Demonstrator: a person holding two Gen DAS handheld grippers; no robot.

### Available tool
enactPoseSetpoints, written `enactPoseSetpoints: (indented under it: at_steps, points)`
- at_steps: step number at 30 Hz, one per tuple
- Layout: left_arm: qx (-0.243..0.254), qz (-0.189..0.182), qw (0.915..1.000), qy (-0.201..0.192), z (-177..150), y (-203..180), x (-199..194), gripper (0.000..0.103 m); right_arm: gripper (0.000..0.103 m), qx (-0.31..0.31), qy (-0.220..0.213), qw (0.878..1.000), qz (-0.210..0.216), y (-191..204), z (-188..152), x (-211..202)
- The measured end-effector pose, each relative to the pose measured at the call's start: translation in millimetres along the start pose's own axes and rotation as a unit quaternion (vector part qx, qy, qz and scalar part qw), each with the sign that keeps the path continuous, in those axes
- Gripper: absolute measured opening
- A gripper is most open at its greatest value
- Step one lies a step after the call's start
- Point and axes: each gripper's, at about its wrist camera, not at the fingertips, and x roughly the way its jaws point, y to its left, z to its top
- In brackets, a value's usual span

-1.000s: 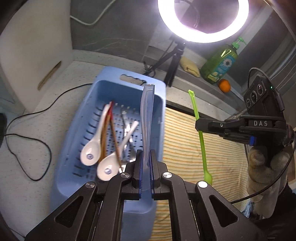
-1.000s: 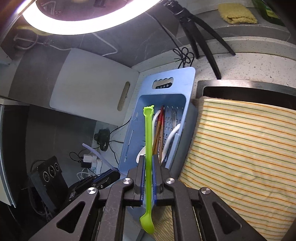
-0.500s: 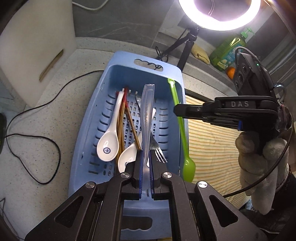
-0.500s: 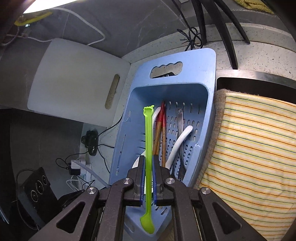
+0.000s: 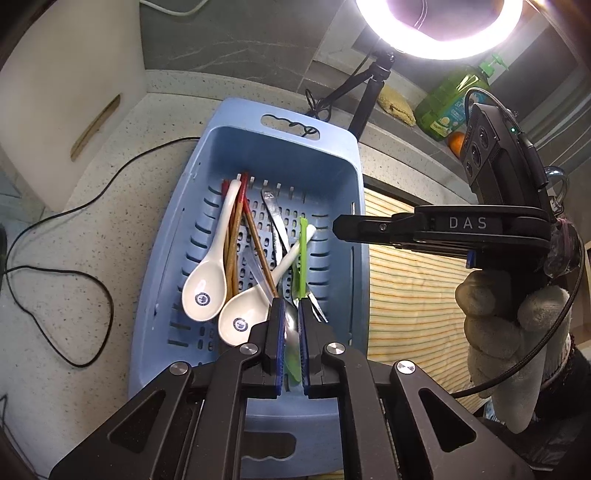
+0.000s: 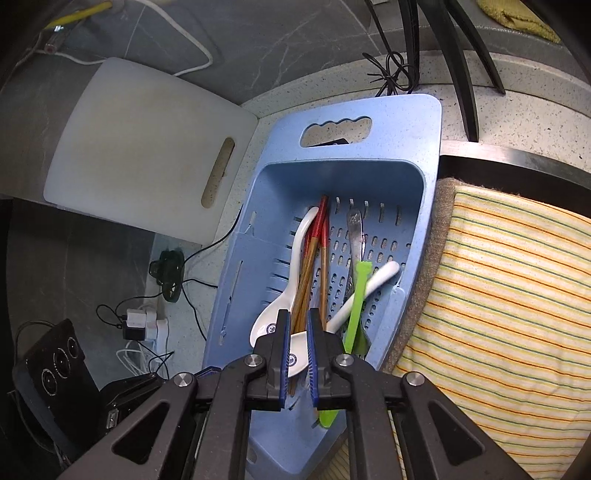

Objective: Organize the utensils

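A blue slotted basket point(image 5: 166, 258) point(image 6: 428, 155) holds two white ceramic spoons point(image 5: 207, 288) point(image 6: 295, 258), red-tipped chopsticks point(image 5: 240, 229) point(image 6: 317, 243), a metal fork point(image 5: 275, 218) point(image 6: 354, 229), a clear plastic spoon point(image 5: 255, 273) and a green plastic spoon point(image 5: 303, 254) point(image 6: 356, 295). My left gripper point(image 5: 291, 317) hangs open and empty over the basket's near end. My right gripper point(image 6: 297, 328) is open and empty above the basket; the green spoon lies loose just to its right. Its body also shows in the left wrist view point(image 5: 436, 230).
A white cutting board point(image 5: 55, 85) point(image 6: 147, 147) leans at the left. A striped cloth point(image 5: 413, 288) point(image 6: 509, 302) covers the sink to the right. A ring light on a tripod point(image 5: 436, 33), a green soap bottle point(image 5: 450, 103), a sponge, an orange and cables lie around.
Both grippers have opened. The clear spoon dropped from my left gripper and the green spoon from my right; both now lie in the basket.
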Motion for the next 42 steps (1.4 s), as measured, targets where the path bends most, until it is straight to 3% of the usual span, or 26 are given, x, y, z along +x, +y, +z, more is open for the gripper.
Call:
enactPoseSetpoints:
  at_steps: [7, 17, 22, 24, 26, 30, 37, 42]
  points:
    - [-0.006, 0.002, 1.0000, -0.005, -2.6, -4.0, -2.2, 0.011, 0.012, -0.011, 0.001, 1.000, -0.001, 2.0, -3.1, -6.8]
    - [-0.008, 0.019, 0.9997, -0.016, -13.7, -14.5, -8.0, 0.012, 0.026, -0.031, -0.005, 0.999, -0.009, 3.8, -12.4, -23.8]
    - [-0.006, 0.035, 0.9991, -0.024, -18.3, -20.6, -12.3, 0.019, 0.028, -0.042, -0.004, 0.999, -0.010, 4.0, -17.4, -30.7]
    - [-0.005, 0.039, 0.9989, -0.026, -20.8, -23.6, -13.8, 0.023, 0.031, -0.047, -0.005, 0.999, -0.013, 4.5, -20.2, -33.7]
    - [-0.004, 0.049, 0.9983, -0.030, -23.4, -26.6, -15.6, 0.040, 0.031, -0.049, -0.006, 0.999, -0.014, 4.2, -22.3, -36.6]
    - [0.001, 0.063, 0.9973, -0.037, -29.2, -34.0, -20.2, 0.043, 0.031, -0.054, -0.007, 0.998, -0.016, 2.9, -26.0, -41.0]
    - [-0.002, 0.085, 0.9948, -0.056, -37.1, -46.6, -28.3, 0.062, 0.031, -0.074, -0.007, 0.997, -0.023, -1.3, -35.7, -49.5]
    - [0.004, 0.099, 0.9927, -0.069, -43.5, -57.3, -32.8, 0.067, 0.034, -0.099, -0.026, 0.994, -0.035, -3.0, -44.2, -60.9]
